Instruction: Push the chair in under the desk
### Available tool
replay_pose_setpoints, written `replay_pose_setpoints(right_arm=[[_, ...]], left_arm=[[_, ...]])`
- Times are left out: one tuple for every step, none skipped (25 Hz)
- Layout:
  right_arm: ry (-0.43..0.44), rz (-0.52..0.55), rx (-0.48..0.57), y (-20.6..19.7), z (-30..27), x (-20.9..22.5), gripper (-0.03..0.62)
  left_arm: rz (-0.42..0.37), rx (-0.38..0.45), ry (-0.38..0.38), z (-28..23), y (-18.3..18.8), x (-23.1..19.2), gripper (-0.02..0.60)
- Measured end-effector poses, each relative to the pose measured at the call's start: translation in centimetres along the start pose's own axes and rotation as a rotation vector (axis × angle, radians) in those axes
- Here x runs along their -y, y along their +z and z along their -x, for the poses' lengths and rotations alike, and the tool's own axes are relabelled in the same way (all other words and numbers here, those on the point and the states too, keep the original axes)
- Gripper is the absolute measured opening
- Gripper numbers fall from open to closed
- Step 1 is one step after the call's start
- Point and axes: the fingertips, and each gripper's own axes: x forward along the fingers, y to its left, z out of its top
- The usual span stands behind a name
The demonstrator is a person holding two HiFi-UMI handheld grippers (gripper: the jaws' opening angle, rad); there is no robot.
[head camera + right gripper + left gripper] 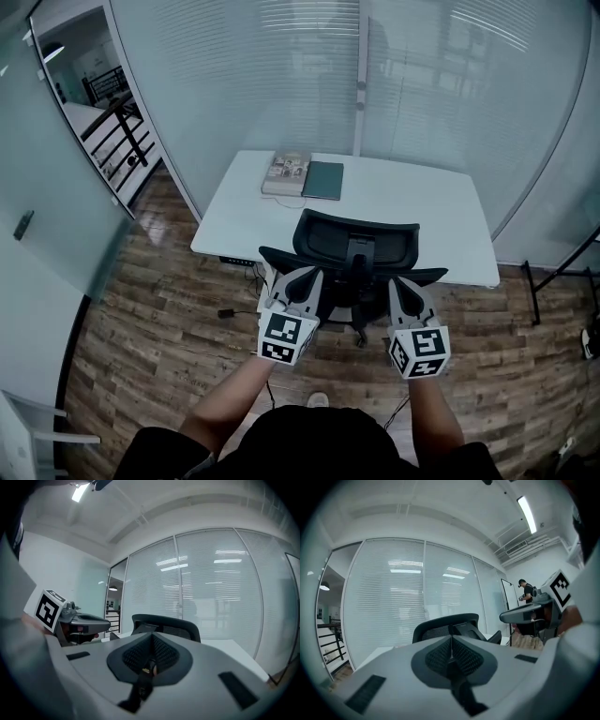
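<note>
A black mesh-backed office chair (357, 246) stands at the near edge of the white desk (412, 202), its backrest toward me and its seat partly below the desktop. My left gripper (292, 278) hovers by the chair's left armrest, jaws shut and empty. My right gripper (405, 286) is level with it by the right armrest, also shut on nothing. In the left gripper view the closed jaws (451, 638) point at the backrest (446, 626), which stands a little beyond them. The right gripper view shows the same: closed jaws (152, 637), the backrest (166, 625) ahead. Whether either gripper touches the chair I cannot tell.
A book (287, 173) and a dark green notebook (323, 180) lie at the desk's far edge. Glass walls with blinds close off the back. A cable (230, 312) lies on the wooden floor at left, and a black stand (562, 272) is at right. A person (527, 591) stands far off.
</note>
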Motion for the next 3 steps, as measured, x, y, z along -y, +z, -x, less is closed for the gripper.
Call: replay_pose_setpoints(right_arm=[[0.004, 0.015, 0.002, 0.25, -0.3, 0.18, 0.003], [0.008, 0.031, 0.004, 0.54, -0.6, 0.39, 0.003], [0.012, 0.047, 0.005, 0.83, -0.88, 0.6, 0.003]], left_arm=[[0.002, 0.004, 0.005, -0.26, 0.07, -0.14, 0.017], [0.004, 0.009, 0.009, -0.55, 0.22, -0.24, 0.017], [0.006, 0.014, 0.014, -0.84, 0.39, -0.31, 0.017]])
